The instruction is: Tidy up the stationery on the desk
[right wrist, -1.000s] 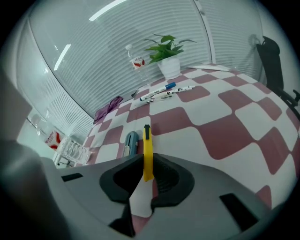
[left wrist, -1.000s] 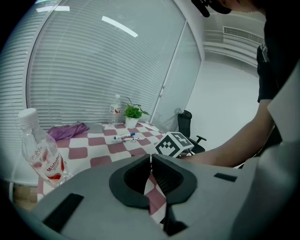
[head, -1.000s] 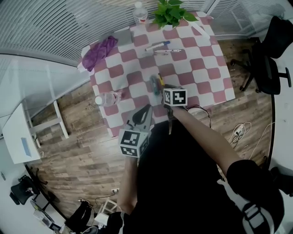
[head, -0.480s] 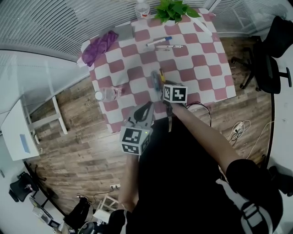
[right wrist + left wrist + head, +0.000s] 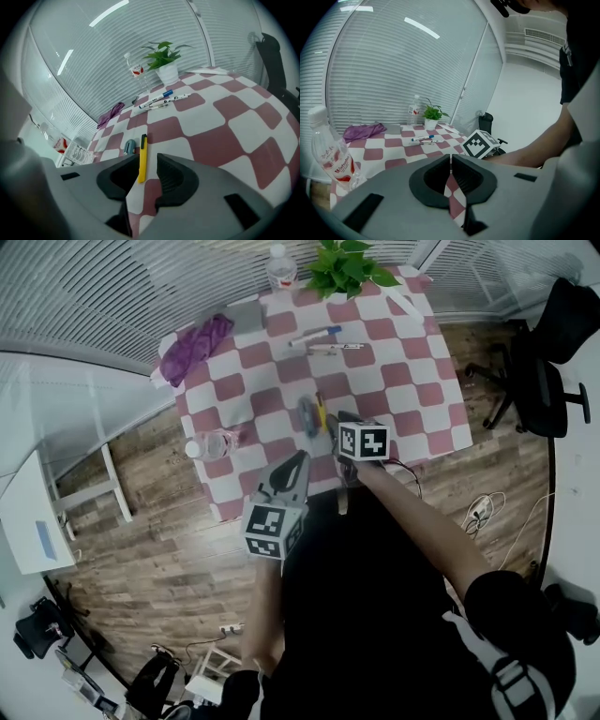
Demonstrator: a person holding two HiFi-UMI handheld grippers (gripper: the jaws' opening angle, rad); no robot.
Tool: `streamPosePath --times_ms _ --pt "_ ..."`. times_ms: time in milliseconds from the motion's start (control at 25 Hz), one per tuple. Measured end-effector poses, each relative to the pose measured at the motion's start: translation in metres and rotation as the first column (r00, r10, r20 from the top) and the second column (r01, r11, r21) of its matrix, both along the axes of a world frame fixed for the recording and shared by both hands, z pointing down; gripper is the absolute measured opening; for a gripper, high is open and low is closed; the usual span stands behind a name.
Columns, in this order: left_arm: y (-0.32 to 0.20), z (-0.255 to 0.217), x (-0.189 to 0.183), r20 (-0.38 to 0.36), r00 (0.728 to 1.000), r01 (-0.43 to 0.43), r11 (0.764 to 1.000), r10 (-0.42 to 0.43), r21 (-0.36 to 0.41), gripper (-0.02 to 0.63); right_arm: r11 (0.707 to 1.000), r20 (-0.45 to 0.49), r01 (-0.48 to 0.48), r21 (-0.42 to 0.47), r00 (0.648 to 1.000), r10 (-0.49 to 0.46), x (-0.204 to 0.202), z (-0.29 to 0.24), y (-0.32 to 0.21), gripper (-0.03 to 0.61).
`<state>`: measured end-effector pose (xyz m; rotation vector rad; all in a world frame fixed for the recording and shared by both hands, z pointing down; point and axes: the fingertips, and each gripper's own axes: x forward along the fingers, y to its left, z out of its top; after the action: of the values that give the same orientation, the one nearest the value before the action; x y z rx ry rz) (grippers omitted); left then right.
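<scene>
From where I stand, the table [image 5: 412, 381] wears a red-and-white chequered cloth, and the person works over its near edge with two grippers, each carrying one marker cube. The right gripper [image 5: 146, 157] points down at the cloth; its jaws have just been opening and now stand well apart. One yellow utility knife [image 5: 142, 159] lies flat on the cloth between them, close along the left jaw with a clear gap to the right one, so nothing is gripped. Just beside the knife, to its left, lies one small blue-grey cutter [image 5: 130, 146], roughly parallel to it. The left gripper [image 5: 450, 157] hangs at the table's near edge with its two jaws brought together to a thin slit and nothing between them. Farther up the cloth, short of the plant, is a small cluster of pens: one blue-capped marker [image 5: 157, 98], one white pen [image 5: 176, 97], and what may be a thinner third against them, though I cannot be sure. I count two water bottles: one bottle by the plant [image 5: 279, 263] at the far edge and one bottle at the left edge [image 5: 211, 443]. There is one potted plant [image 5: 347, 268] in a white pot, one purple cloth [image 5: 192, 345] bunched at the far left corner, and one flat grey item [image 5: 246, 315] next to it. One black office chair [image 5: 548, 362] stands on the wooden floor, off to the right.
</scene>
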<state>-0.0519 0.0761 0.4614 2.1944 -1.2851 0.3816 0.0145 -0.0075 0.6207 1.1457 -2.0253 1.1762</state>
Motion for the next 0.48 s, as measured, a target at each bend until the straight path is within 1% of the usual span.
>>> streamPosePath --times_ms 160,280,400,480 --pt "-0.011 0.0 0.01 -0.004 1.0 0.005 1.0 -0.005 -0.002 0.035 0.995 -0.041 0.077 0.071 0.996 -0.074 0.015 -0.007 -0.018 0.132" --pt "-0.019 0.0 0.019 -0.005 1.0 0.008 1.0 -0.009 -0.005 0.035 0.977 -0.106 0.163 0.137 0.983 -0.149 0.025 -0.013 -0.038 0.132" --pt "-0.027 0.0 0.027 -0.003 1.0 0.017 1.0 -0.017 -0.011 0.035 0.943 -0.183 0.268 0.197 0.955 -0.233 0.033 -0.018 -0.062 0.132" --pt "-0.033 0.001 0.032 -0.001 1.0 0.027 0.999 -0.027 -0.018 0.035 0.905 -0.254 0.349 0.242 0.923 -0.288 0.038 -0.022 -0.081 0.132"
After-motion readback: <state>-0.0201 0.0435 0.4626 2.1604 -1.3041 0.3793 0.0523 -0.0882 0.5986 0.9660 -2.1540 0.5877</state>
